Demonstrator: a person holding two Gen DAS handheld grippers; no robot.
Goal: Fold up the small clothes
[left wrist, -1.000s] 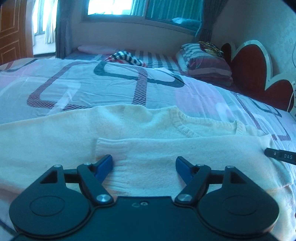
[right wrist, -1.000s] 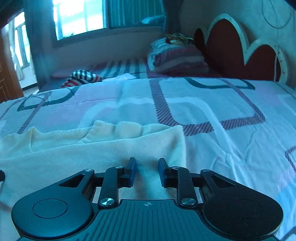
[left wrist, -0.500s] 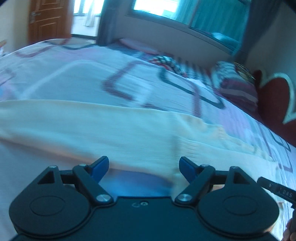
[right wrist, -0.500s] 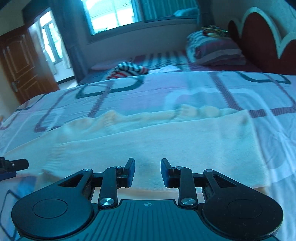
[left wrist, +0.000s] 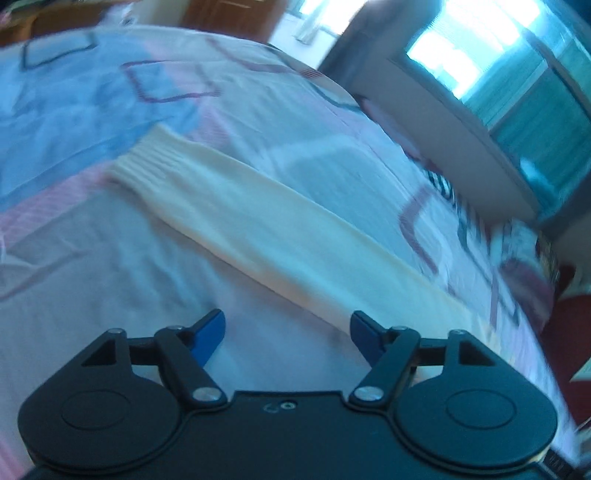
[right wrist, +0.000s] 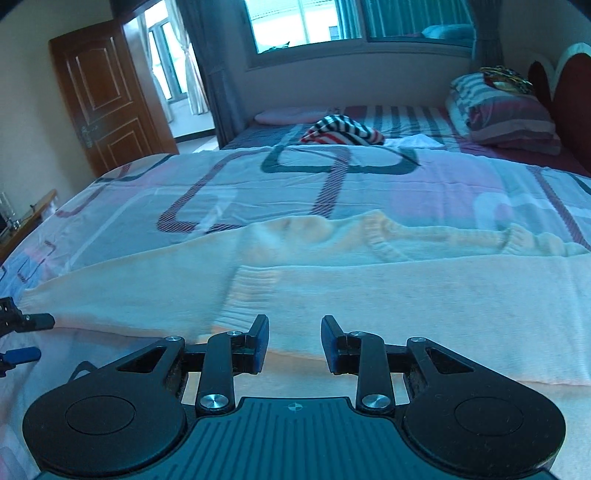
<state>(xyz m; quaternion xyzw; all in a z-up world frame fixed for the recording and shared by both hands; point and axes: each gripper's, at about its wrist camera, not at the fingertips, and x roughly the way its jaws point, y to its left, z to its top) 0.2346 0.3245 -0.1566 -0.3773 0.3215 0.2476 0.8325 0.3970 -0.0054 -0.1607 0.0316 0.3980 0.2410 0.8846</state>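
A: Left wrist view is blurry, but the left gripper [left wrist: 287, 326] has its blue fingers spread wide with nothing between them. A cream sweater sleeve [left wrist: 266, 218] runs diagonally across the bed [left wrist: 74, 258] just ahead of it.

B: Right gripper [right wrist: 294, 341] is partly open and empty too. The cream sweater [right wrist: 369, 291] lies flat right in front of its tips, with one sleeve's ribbed cuff [right wrist: 247, 295] folded over the body, ahead and slightly left.

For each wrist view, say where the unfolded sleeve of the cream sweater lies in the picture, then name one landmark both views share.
Left wrist view: the sleeve runs diagonally from its ribbed cuff at upper left down toward the open left tongs.
Right wrist view: the sleeve stretches leftward at mid-height, left of the open right tongs.
Shared landmark: the bright window.
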